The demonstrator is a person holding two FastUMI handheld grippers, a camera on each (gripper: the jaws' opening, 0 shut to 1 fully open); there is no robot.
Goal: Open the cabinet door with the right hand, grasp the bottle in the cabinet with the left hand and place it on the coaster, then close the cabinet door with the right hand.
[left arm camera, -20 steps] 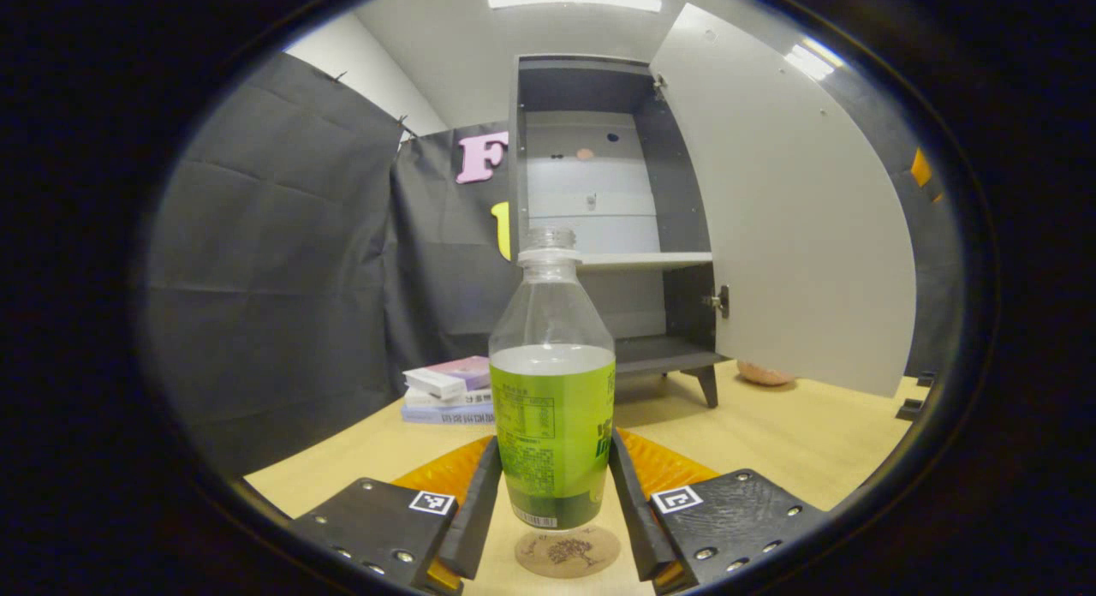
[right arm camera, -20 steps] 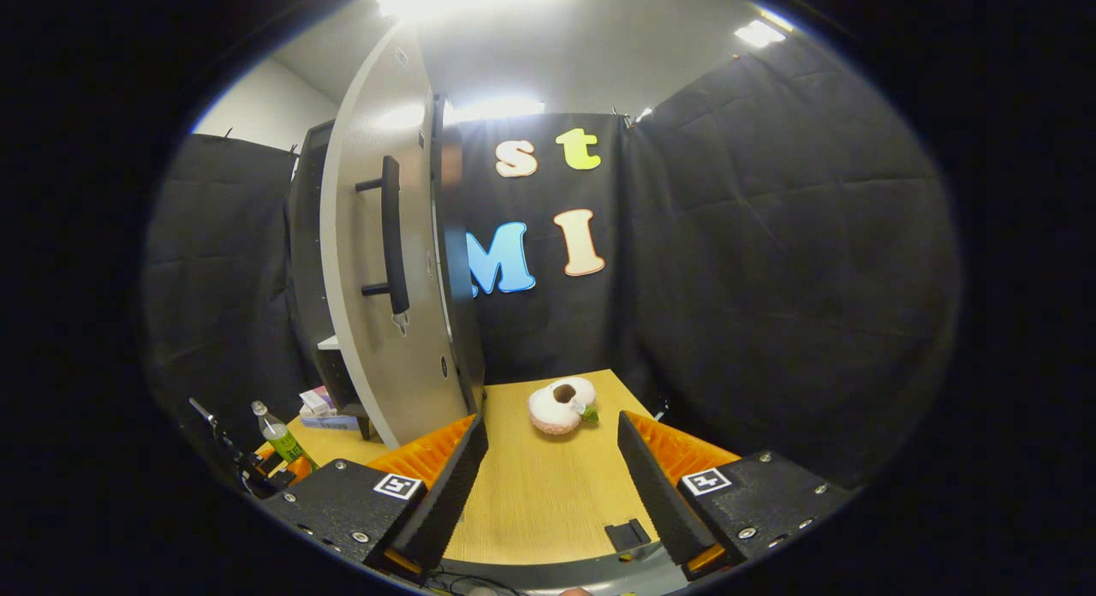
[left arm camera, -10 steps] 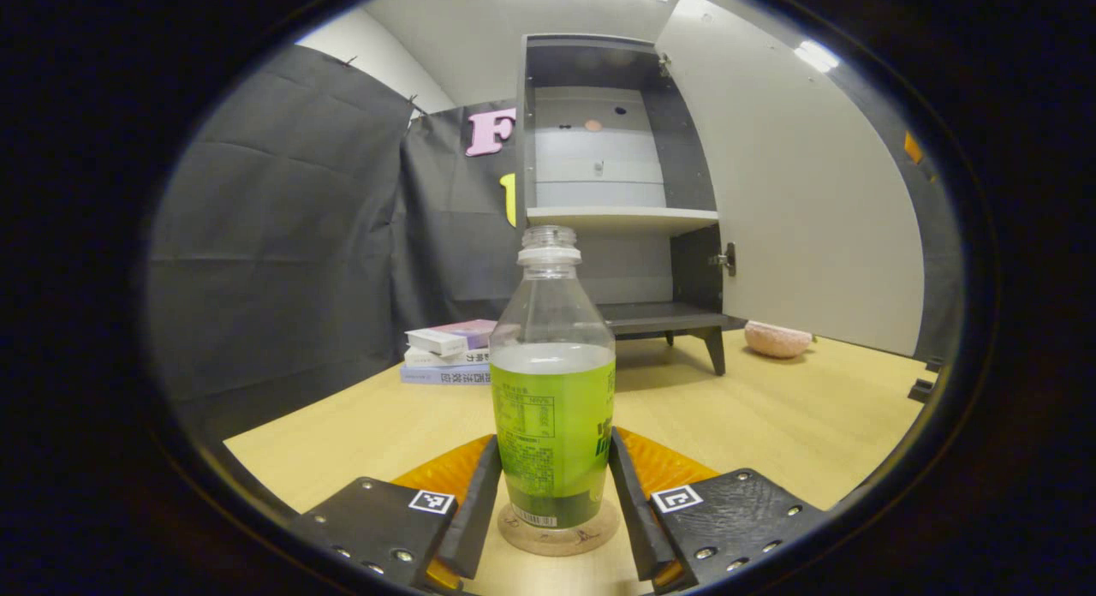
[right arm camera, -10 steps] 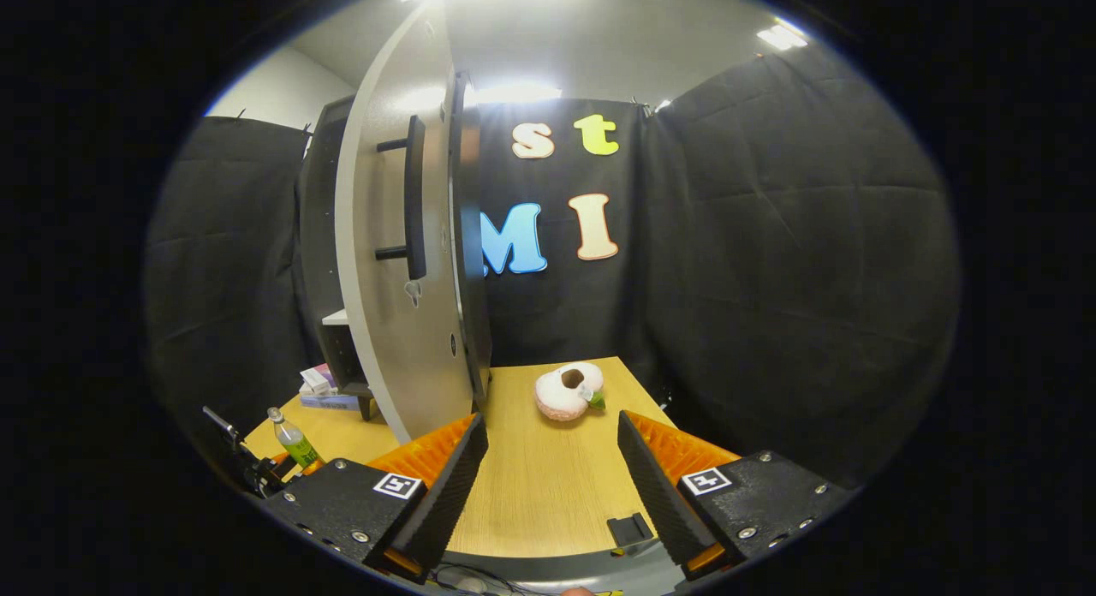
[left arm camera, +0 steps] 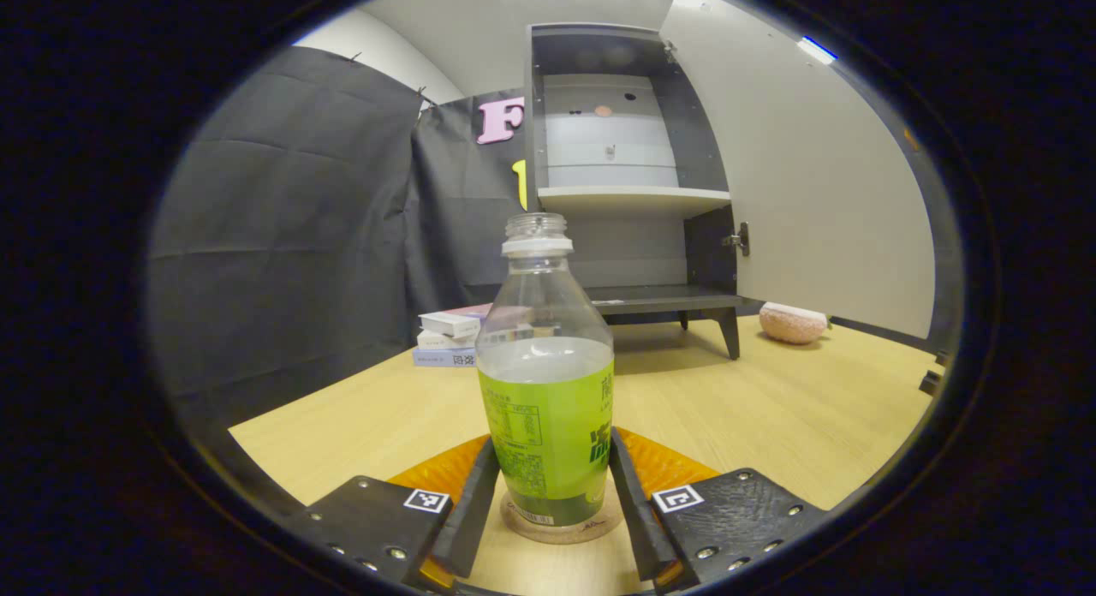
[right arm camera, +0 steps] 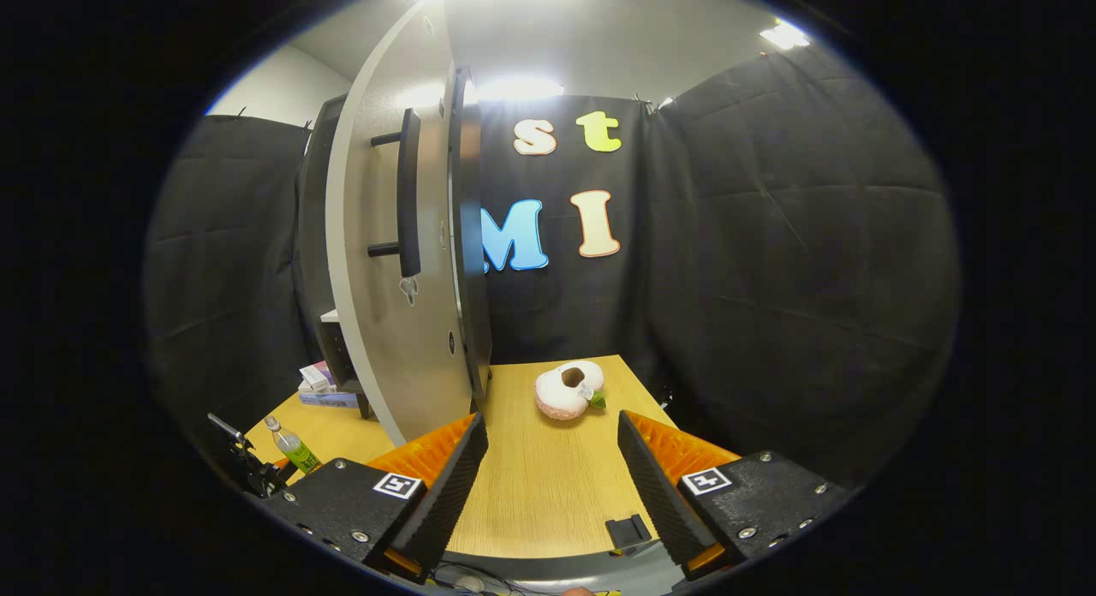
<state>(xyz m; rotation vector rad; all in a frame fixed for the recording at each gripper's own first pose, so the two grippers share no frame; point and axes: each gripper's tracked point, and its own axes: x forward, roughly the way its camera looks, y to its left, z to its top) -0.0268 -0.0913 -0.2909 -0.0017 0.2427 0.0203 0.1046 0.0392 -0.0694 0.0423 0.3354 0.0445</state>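
On the coaster [left arm camera: 561, 527] near the front of the surface [left arm camera: 753, 416], the bottle [left arm camera: 548, 390] stands with its base inside the round edge, leaning a touch to one side in the left gripper view. My left tongs [left arm camera: 548, 502] grip the bottle low on its label, one finger pressing each side, so it is not yet released. The step in hand, as I judge it, is the let-go. I would first make sure the base sits flat on the coaster, then spread the fingers evenly so neither one drags the label and tips the bottle. It has no cap and is about half full, so a knock could spill it. I would draw the tongs straight back along their own line, without lifting, until the fingertips are past the bottle.

In the right gripper view my right tongs [right arm camera: 552, 485] are spread wide and hold nothing, hovering over the surface beside the cabinet door [right arm camera: 377, 262], which stands swung open. Its bar handle [right arm camera: 407, 193] faces me, up and to the left. The cabinet [left arm camera: 625, 168] is bare on both shelves. A plush doughnut toy [right arm camera: 569, 389] lies past the door's edge, and a stack of books [left arm camera: 454, 339] sits beside the cabinet, both clear of the door's sweep, I think.
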